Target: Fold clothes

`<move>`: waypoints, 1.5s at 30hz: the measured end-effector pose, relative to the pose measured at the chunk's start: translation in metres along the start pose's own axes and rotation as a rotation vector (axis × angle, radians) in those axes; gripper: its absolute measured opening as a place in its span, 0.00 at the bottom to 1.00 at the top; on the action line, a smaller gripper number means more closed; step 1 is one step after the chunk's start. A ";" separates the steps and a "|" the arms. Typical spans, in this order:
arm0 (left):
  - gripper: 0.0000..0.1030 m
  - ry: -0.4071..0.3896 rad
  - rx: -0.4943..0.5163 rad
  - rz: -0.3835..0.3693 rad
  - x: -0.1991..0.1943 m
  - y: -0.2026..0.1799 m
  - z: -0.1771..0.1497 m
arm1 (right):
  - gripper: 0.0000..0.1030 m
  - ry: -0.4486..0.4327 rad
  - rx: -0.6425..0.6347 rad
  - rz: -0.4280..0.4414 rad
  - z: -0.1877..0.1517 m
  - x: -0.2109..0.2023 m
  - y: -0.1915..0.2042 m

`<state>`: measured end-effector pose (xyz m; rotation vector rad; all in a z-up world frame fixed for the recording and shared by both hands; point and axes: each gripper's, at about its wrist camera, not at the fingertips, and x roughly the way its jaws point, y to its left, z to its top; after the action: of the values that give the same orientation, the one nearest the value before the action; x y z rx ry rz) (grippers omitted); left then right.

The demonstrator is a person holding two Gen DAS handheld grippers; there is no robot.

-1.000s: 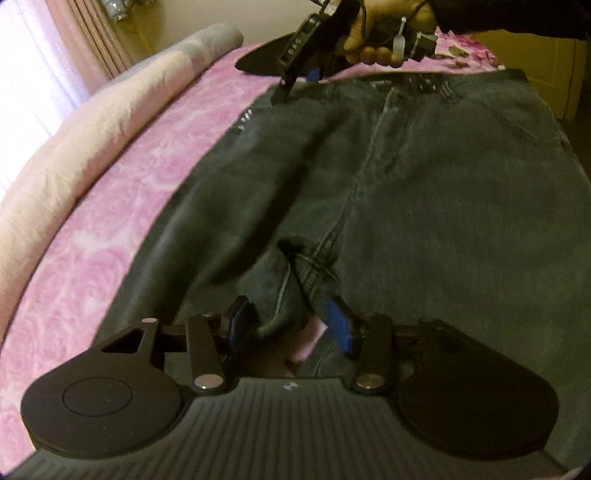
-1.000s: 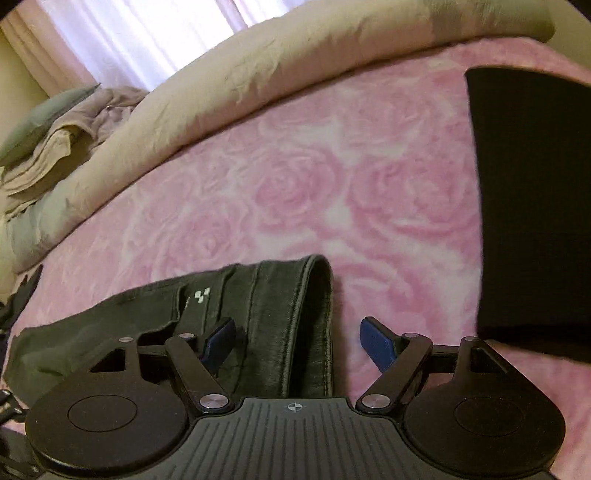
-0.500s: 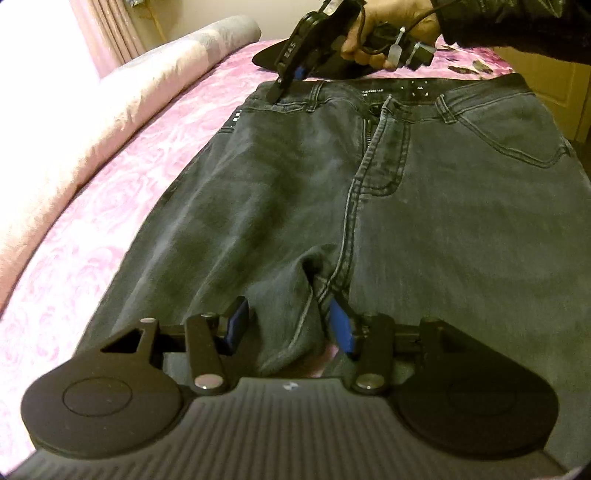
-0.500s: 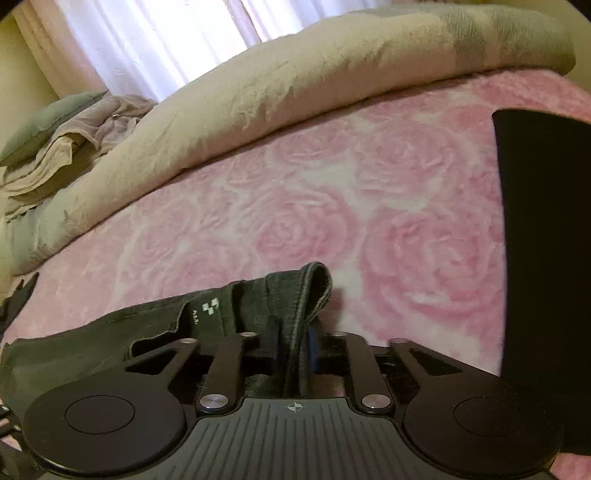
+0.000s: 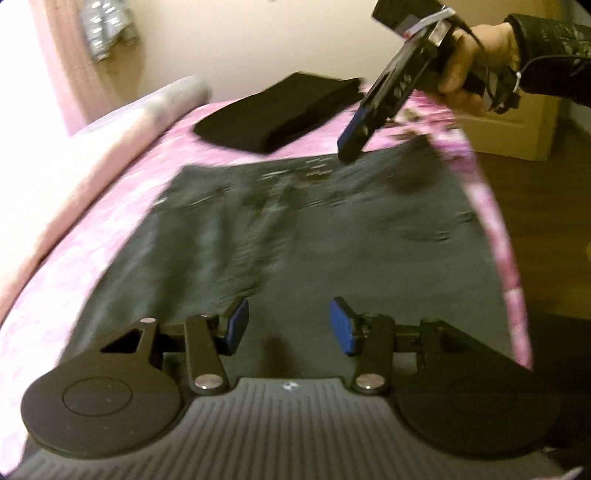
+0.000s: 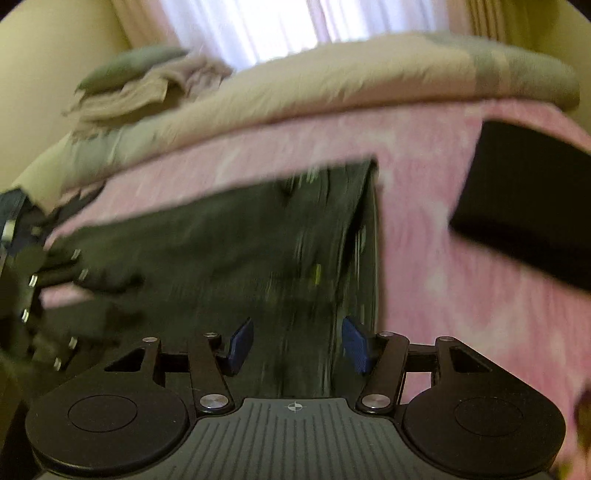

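The bed [image 5: 122, 206] fills both views, covered in a soft pink rose-patterned spread, with a cream rolled quilt [image 6: 332, 85] along its far side under the bright curtained window [image 6: 277, 26]. Spread flat across the pink sits the pair of dark grey jeans [image 5: 295, 243], heavy denim, seams smeared by motion blur; small pale marks near the waistband can't be read. Beyond the waistband, apart from it, lies a folded black cloth [image 5: 280, 110], smooth and rectangular. A crumpled beige heap of laundry [image 6: 147, 88] rests at the quilt's end. Left gripper [image 5: 288, 326] hangs over the jeans, blue pads spread wide, nothing between them. Right gripper [image 6: 297, 345], over the waistband end, also spread wide and empty; a hand [image 5: 469, 70] in a dark sleeve grips its handle.
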<state>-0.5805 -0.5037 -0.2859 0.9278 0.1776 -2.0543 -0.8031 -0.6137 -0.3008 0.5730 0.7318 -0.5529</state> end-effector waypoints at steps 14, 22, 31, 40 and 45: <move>0.47 -0.028 0.258 0.019 0.008 -0.147 0.001 | 0.55 -0.006 0.288 0.064 -0.075 -0.034 -0.037; 0.07 0.002 0.280 0.100 0.021 -0.152 0.003 | 0.27 -0.104 0.500 0.143 -0.101 -0.041 -0.055; 0.08 0.016 0.289 0.027 0.021 -0.160 0.002 | 0.16 -0.143 0.513 0.127 -0.116 -0.076 -0.066; 0.28 -0.077 0.133 -0.040 -0.028 -0.129 -0.001 | 0.52 -0.269 0.347 -0.012 -0.090 -0.099 -0.043; 0.34 -0.042 0.046 0.109 -0.028 -0.069 0.002 | 0.52 -0.248 0.134 0.060 -0.039 -0.077 -0.014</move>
<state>-0.6235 -0.4430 -0.2791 0.9017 0.0560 -1.9823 -0.8779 -0.5779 -0.2716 0.6349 0.4435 -0.6082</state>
